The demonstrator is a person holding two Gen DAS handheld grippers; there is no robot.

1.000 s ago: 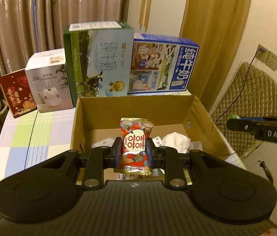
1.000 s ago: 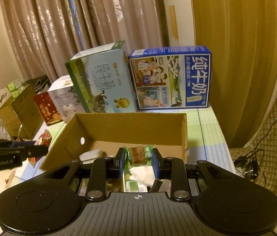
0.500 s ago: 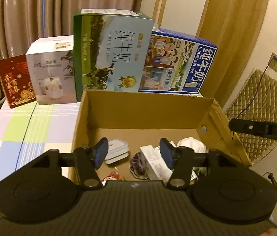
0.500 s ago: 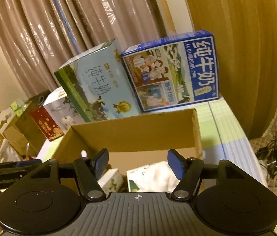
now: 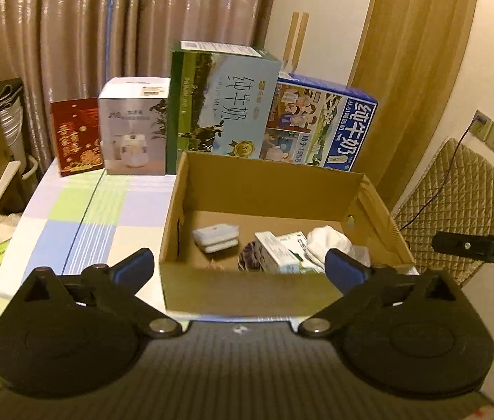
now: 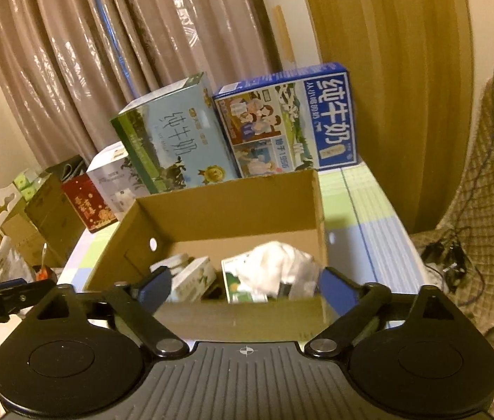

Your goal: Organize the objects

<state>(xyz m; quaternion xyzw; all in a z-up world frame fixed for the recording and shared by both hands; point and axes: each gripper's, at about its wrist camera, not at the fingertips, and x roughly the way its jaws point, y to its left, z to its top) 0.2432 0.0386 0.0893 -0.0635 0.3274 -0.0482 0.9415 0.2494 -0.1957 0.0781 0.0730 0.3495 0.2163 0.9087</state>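
My left gripper [image 5: 238, 267] and right gripper [image 6: 243, 288] both hang wide open and empty, just short of the near wall of the box [image 5: 247, 288]. I judge a drop is done; next I need something left outside to fetch. Inside lie a white case [image 5: 216, 237], a carton [image 5: 276, 252] and a white cloth [image 5: 329, 243]. Milk boxes [image 5: 222, 101] stand along the table's [image 5: 71, 217] far edge.

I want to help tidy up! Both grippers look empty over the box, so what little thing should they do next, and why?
Probably pull back from the cardboard box and look for another loose item. The left gripper and right gripper are both wide open and hold nothing, while small packets and a white bundle already lie inside.
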